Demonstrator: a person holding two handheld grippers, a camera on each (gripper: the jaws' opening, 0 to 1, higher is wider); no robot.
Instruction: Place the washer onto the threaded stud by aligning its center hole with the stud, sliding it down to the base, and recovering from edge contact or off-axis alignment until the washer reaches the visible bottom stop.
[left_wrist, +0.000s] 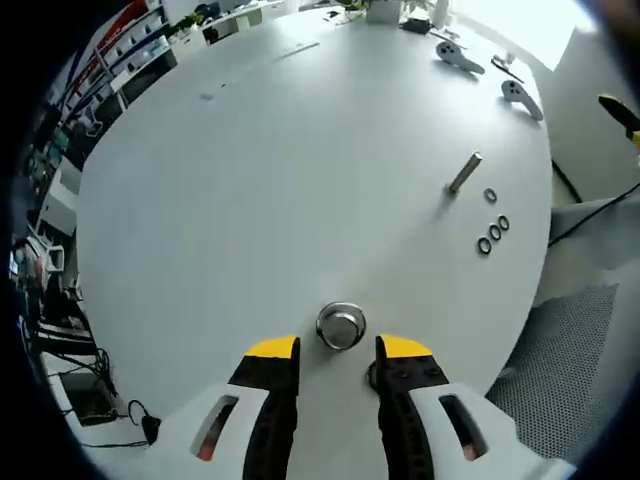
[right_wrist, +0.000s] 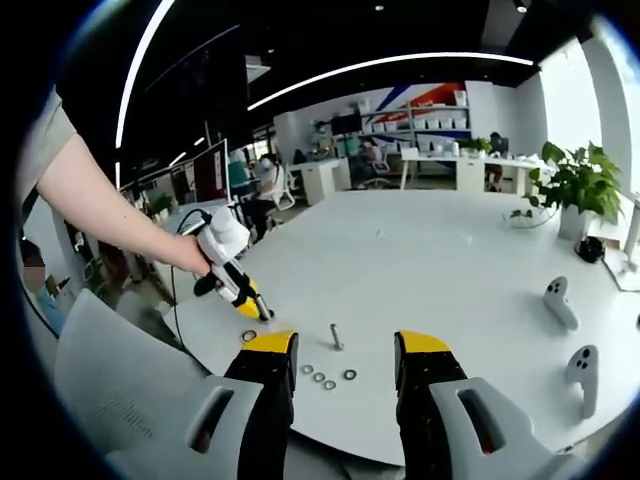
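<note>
A threaded metal stud (left_wrist: 464, 172) (right_wrist: 337, 336) stands upright on the white round table (left_wrist: 260, 180) (right_wrist: 430, 260). Several small washers (left_wrist: 494, 232) (right_wrist: 320, 377) lie loose on the table beside it. My left gripper (left_wrist: 338, 350) is open, and a round shiny metal piece (left_wrist: 341, 326) lies on the table just beyond its yellow tips. In the right gripper view the left gripper (right_wrist: 245, 295) hovers over that ring-like piece (right_wrist: 248, 336), left of the stud. My right gripper (right_wrist: 347, 345) is open and empty, held back from the table edge, with stud and washers showing between its jaws.
Two white hand controllers (left_wrist: 460, 57) (right_wrist: 560, 300) lie on the far side of the table. A person's bare arm (right_wrist: 110, 215) holds the left gripper. A potted plant (right_wrist: 575, 180) stands at the table's far right. A grey chair (right_wrist: 120, 390) is near the table edge.
</note>
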